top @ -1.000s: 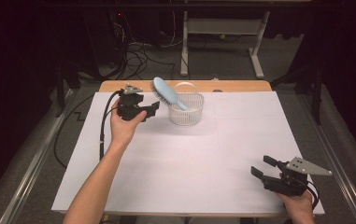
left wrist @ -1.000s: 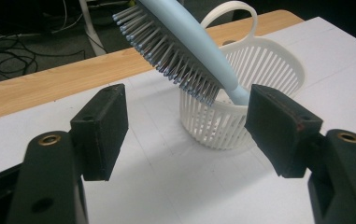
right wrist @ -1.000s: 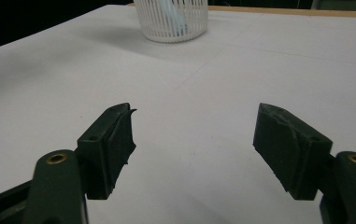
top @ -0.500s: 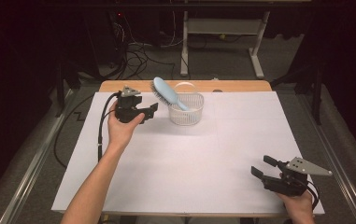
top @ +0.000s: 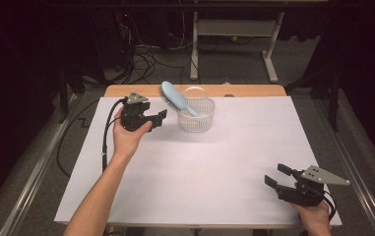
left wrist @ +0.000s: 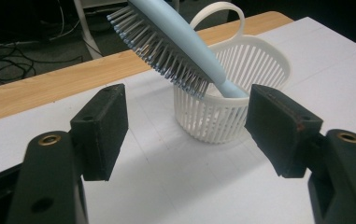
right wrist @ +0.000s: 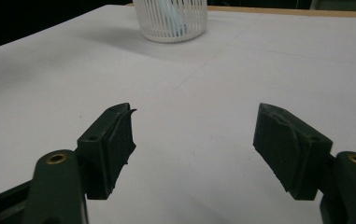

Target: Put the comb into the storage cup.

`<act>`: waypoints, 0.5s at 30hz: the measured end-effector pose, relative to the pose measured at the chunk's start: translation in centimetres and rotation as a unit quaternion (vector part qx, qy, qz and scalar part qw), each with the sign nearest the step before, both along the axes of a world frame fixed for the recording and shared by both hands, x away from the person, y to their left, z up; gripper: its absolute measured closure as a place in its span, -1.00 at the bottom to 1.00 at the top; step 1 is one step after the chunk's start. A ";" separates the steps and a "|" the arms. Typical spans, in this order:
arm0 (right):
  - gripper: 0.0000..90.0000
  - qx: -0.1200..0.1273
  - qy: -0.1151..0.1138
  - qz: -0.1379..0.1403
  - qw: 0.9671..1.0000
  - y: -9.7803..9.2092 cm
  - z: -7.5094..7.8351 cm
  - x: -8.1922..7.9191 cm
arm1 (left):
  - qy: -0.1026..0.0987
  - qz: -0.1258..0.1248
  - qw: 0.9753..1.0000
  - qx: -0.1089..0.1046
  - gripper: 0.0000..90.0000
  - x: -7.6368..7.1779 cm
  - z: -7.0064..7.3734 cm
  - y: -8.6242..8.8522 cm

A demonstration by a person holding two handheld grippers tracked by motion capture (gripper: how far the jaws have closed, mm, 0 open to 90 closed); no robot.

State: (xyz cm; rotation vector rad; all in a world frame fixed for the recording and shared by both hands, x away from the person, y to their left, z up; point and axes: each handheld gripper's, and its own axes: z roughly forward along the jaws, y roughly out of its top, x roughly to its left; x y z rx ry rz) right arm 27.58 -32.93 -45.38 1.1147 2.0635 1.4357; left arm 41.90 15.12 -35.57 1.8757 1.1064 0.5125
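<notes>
A light blue hairbrush (top: 176, 98) (left wrist: 175, 42) leans handle-down in a small white slatted basket (top: 198, 119) (left wrist: 245, 70) at the back middle of the table, its bristled head sticking out up and left over the rim. My left gripper (top: 161, 117) (left wrist: 187, 135) hovers just left of the basket, open, with nothing between its jaws. My right gripper (top: 275, 176) (right wrist: 194, 149) rests near the front right corner, open and empty, pointing toward the basket (right wrist: 171, 18) far off.
White paper (top: 200, 167) covers the table; a strip of bare wood (top: 254, 91) shows along the far edge. Beyond stand a table frame (top: 234, 34) and loose cables (top: 140, 54) on a dark floor. A metal rail (top: 37, 172) runs along the left side.
</notes>
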 end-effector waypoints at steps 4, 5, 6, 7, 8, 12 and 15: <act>-0.35 0.000 -0.001 0.000 1.000 0.0 0.0 0.0 | -0.002 -0.001 1.000 0.004 -0.32 -0.2 0.1 -0.1; -0.35 0.000 -0.001 0.000 1.000 0.0 0.0 0.0 | -0.002 -0.002 1.000 0.005 -0.32 -0.3 0.1 -0.1; -0.35 0.000 -0.001 0.000 1.000 0.0 0.0 0.0 | -0.003 -0.003 1.000 0.006 -0.32 -0.4 0.1 -0.1; -0.35 0.001 -0.001 0.000 1.000 0.0 0.0 0.0 | -0.003 -0.003 1.000 0.006 -0.32 -0.4 0.1 -0.2; -0.35 0.001 -0.001 0.000 1.000 0.0 0.0 0.0 | -0.004 -0.004 1.000 0.005 -0.32 -0.5 0.1 -0.1; -0.35 0.000 -0.001 0.000 1.000 0.0 0.0 0.0 | -0.004 -0.004 1.000 0.004 -0.32 -0.7 0.0 -0.1; -0.35 0.000 -0.001 0.000 1.000 0.0 0.0 0.0 | -0.006 -0.004 1.000 0.005 -0.32 -0.9 0.0 0.0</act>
